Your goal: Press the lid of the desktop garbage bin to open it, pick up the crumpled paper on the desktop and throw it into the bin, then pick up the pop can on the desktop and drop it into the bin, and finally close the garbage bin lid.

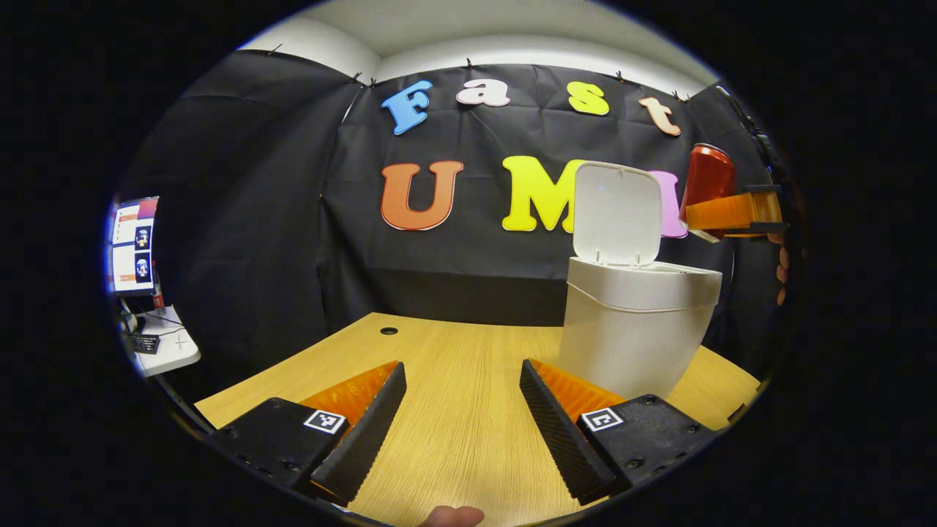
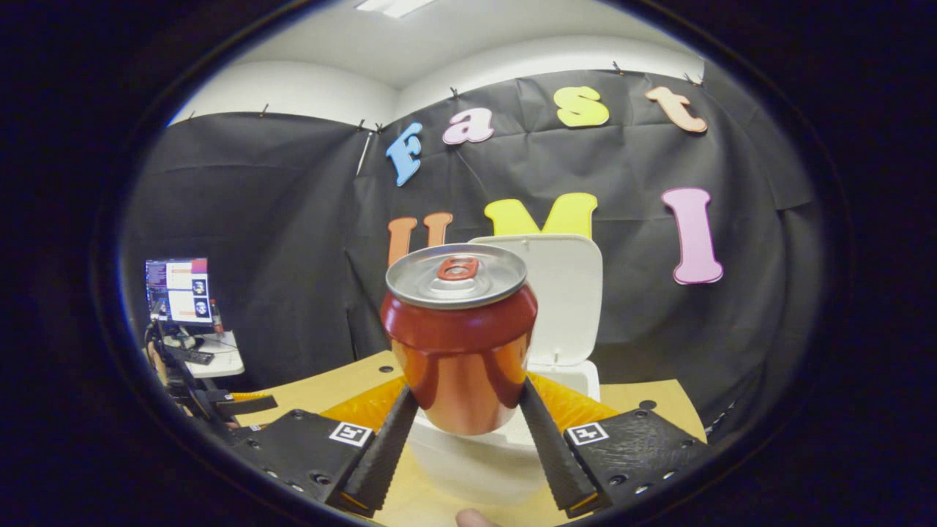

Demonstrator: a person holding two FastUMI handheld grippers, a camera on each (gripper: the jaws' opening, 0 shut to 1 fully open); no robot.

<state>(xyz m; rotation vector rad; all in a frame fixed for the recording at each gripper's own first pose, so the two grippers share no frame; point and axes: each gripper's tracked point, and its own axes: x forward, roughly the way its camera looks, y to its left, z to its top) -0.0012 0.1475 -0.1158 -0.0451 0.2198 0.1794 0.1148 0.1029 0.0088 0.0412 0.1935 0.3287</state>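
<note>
I have the right gripper (image 2: 463, 432) clamped on the upright pop can (image 2: 458, 337), with the open garbage bin (image 2: 468, 461) just below and ahead of it, while my left gripper (image 1: 463, 413) hangs open and empty.

Each hand-held gripper, left (image 1: 463, 410) and right (image 2: 465, 428), has two wedge-shaped fingers with ribbed inner pads (image 1: 366, 432), set on blocky housings fixed with screws and bearing small square black-and-white markers (image 1: 325, 421).
</note>
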